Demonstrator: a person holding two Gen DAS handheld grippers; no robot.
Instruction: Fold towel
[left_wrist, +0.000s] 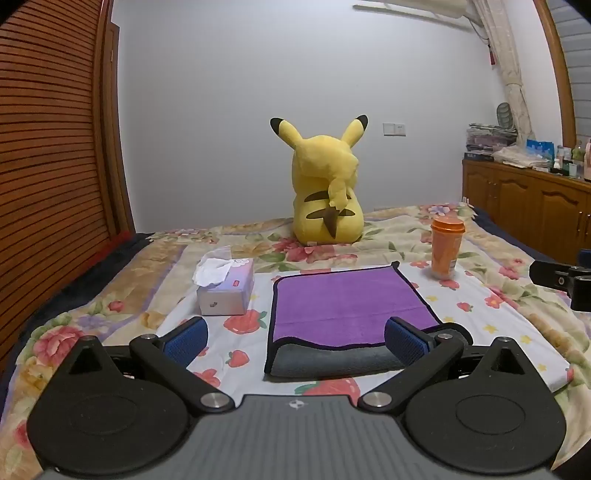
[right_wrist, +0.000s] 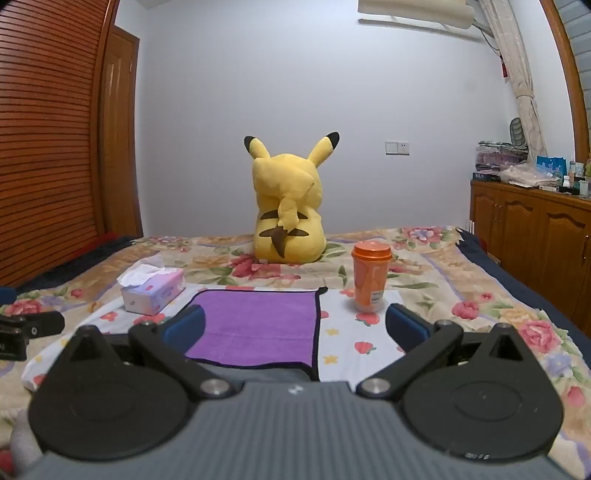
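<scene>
So the towel (left_wrist: 347, 306) lies flat on the bed (left_wrist: 498, 254), near edge folded over on itself. Tissue box (left_wrist: 226, 288) sits just left of it, the cup (left_wrist: 447, 245) stands off its far right corner, and the plush toy (left_wrist: 325, 184) sits behind them all. Cabinet (left_wrist: 528, 203) is right of the bed.
</scene>
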